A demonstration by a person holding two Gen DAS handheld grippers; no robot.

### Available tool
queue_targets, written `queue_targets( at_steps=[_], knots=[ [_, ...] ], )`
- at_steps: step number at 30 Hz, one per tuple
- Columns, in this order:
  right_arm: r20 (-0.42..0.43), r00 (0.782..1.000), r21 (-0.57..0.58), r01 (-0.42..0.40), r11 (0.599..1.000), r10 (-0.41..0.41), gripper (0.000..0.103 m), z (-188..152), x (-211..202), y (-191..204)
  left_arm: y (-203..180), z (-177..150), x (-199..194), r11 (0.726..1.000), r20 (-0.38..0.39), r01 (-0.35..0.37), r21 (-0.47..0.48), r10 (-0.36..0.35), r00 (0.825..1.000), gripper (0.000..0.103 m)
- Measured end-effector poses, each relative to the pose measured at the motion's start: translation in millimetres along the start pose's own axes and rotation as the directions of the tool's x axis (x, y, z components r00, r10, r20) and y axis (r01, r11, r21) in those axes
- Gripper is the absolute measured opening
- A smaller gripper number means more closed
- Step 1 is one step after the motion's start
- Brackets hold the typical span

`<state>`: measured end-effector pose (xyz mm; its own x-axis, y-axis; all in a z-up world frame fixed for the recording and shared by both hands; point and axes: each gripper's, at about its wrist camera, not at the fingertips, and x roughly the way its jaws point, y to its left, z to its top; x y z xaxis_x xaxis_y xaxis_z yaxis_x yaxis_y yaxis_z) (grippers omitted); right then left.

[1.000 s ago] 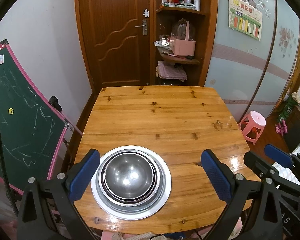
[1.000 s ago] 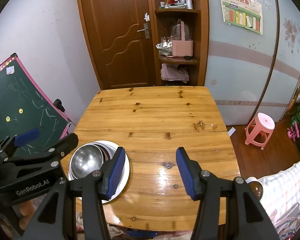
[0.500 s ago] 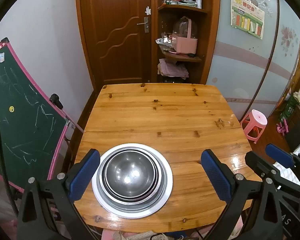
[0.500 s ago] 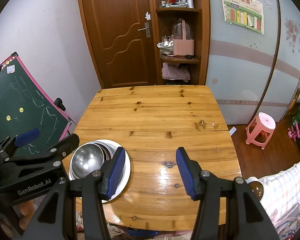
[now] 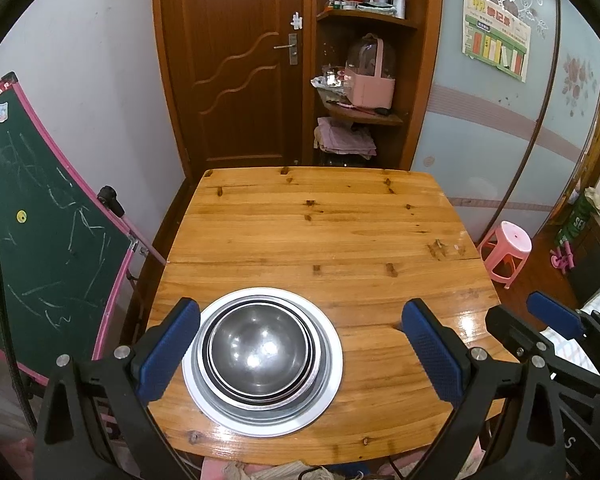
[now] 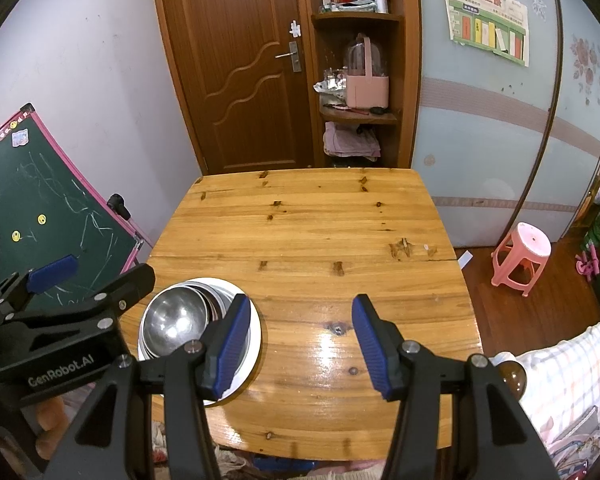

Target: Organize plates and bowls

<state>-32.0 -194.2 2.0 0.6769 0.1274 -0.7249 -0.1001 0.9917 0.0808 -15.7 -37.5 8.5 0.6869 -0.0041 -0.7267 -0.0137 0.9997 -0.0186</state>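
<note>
Nothing on the table has shifted since a second ago: my two grippers hang where they were, and the stack of dishes sits in the same spot near the table's near edge.

My left gripper point(image 5: 300, 354) stands wide open and holds nothing. Its blue fingertips point(image 5: 168, 348) flank the stack without touching it: the left pad is just beside the plate's rim, the right pad well apart from it over bare wood. Between those fingers, toward the left one, lies the white plate point(image 5: 328, 364), with a steel bowl point(image 5: 258, 350) nested in other steel dishes on top of it. How many dishes lie under the top bowl I cannot tell.

My right gripper point(image 6: 296, 346) is also open, about halfway, and empty. Only glossy wood of the wooden table point(image 6: 312, 232) shows between its pads. From this side the same stack sits to the left of my left finger, whose pad point(image 6: 230, 346) hides part of the plate's point(image 6: 256, 340) rim; whether pad and rim touch I cannot tell. The top bowl point(image 6: 174, 320) shines just beyond it, and the black body of my other gripper point(image 6: 60, 320) fills the frame farther left.

Beyond both sets of fingertips, past the far edge of the table, stand a brown door point(image 5: 236, 68) and a shelf unit holding a pink basket point(image 5: 370, 86). A green chalkboard point(image 5: 32, 224) leans well off to the left, and a pink stool point(image 6: 524, 256) stands on the floor to the right.
</note>
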Motion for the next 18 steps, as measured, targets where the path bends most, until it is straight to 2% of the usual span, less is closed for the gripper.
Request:
queue_targets(
  at_steps=[18],
  knots=[
    [-0.01, 1.0, -0.002, -0.006, 1.0, 0.006, 0.053, 0.8, -0.9, -0.9, -1.6, 2.3, 0.7, 1.0, -0.027, 0.003, -0.005, -0.003, 1.0, 0.101]
  ],
)
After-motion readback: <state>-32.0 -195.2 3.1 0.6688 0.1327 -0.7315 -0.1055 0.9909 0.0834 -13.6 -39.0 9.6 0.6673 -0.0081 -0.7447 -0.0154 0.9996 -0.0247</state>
